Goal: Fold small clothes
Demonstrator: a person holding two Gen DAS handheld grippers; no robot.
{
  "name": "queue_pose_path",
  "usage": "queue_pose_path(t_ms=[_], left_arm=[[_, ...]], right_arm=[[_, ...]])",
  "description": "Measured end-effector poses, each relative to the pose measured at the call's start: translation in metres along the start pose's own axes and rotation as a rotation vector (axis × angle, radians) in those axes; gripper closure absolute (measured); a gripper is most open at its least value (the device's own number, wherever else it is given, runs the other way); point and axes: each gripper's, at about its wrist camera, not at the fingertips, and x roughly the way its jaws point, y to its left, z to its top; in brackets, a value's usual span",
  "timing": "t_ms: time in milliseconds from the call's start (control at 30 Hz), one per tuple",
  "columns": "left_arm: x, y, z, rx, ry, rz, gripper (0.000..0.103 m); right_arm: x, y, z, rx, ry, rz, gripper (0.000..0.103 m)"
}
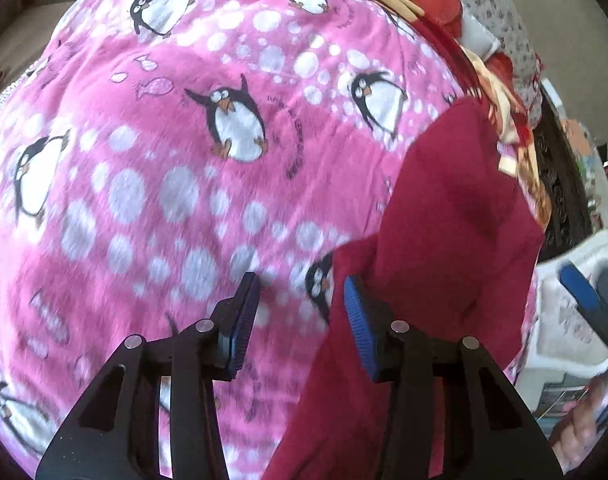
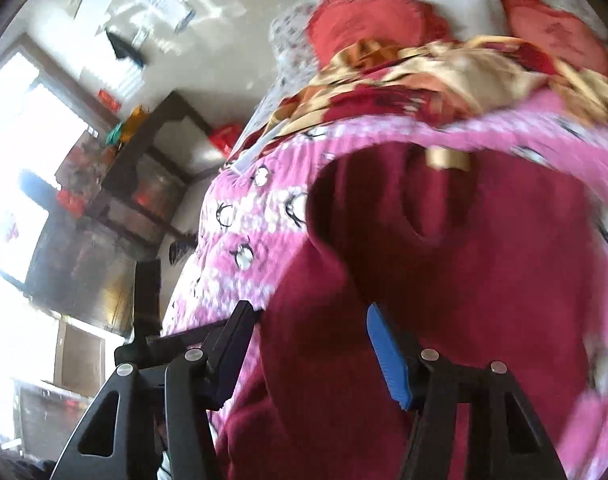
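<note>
Maroon garment [image 1: 444, 240] on penguin blanket [image 1: 163, 160] | left hand-held gripper [image 1: 299, 312] spread

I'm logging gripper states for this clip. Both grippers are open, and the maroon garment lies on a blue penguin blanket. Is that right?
Not quite: the blanket is pink, with penguins and white dots, as the left wrist view shows. The rest holds: the left gripper and right gripper are both open, and the maroon garment lies on the blanket.

Left gripper [image 1: 299, 312] showing black angular linkage arms, silver pivot pins, ribbed blue pads; right gripper [image 2: 308, 354] displaying identical construction.
</note>
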Motion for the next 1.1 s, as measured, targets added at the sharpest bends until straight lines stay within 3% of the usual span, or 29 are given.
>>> queue_pose_path(t_ms=[133, 233, 333, 400, 500, 567, 633, 700, 767, 900, 967, 1000, 1033, 1100], left_arm=[[0.004, 0.000, 0.011, -0.006, -0.014, -0.036, 0.060], [0.005, 0.005, 0.015, -0.028, -0.003, -0.077, 0.066], [0.007, 0.011, 0.016, -0.056, 0.018, -0.087, 0.071], [0.006, 0.012, 0.018, -0.054, 0.026, -0.084, 0.071], [0.007, 0.006, 0.023, -0.057, 0.043, -0.093, 0.071], [0.011, 0.002, 0.024, -0.051, 0.056, -0.085, 0.071], [0.014, -0.003, 0.024, -0.030, 0.059, -0.071, 0.073], [0.018, -0.008, 0.023, -0.004, 0.067, -0.074, 0.092], [0.020, -0.011, 0.022, 0.027, 0.071, -0.072, 0.098], [-0.008, 0.002, 0.020, 0.012, -0.043, -0.080, 0.099], [-0.014, 0.015, 0.018, -0.036, -0.054, -0.107, 0.102], [-0.013, 0.020, 0.017, -0.054, -0.060, -0.073, 0.103], [-0.009, 0.026, 0.017, -0.077, -0.078, 0.013, 0.103], [-0.002, 0.035, 0.018, -0.108, -0.055, -0.017, 0.102]], right_arm=[[0.051, 0.007, 0.047, -0.019, 0.061, -0.026, 0.045], [0.087, 0.007, 0.072, -0.013, 0.097, -0.042, 0.048], [0.118, 0.000, 0.087, -0.005, 0.134, -0.067, 0.057], [0.130, -0.004, 0.090, 0.003, 0.153, -0.075, 0.073], [0.133, -0.008, 0.093, 0.018, 0.156, -0.054, 0.091], [0.128, -0.011, 0.093, 0.022, 0.144, -0.048, 0.097], [0.123, -0.014, 0.094, 0.029, 0.134, -0.042, 0.098], [0.120, -0.016, 0.094, 0.029, 0.133, -0.054, 0.099], [0.120, -0.020, 0.094, 0.037, 0.134, -0.048, 0.099], [0.108, -0.021, 0.099, 0.052, 0.096, -0.025, 0.099], [0.102, -0.023, 0.102, 0.063, 0.077, -0.039, 0.100], [0.102, -0.024, 0.104, 0.065, 0.069, -0.047, 0.100], [0.104, -0.025, 0.104, 0.068, 0.069, -0.052, 0.100], [0.122, -0.032, 0.103, 0.066, 0.091, -0.134, 0.099]])
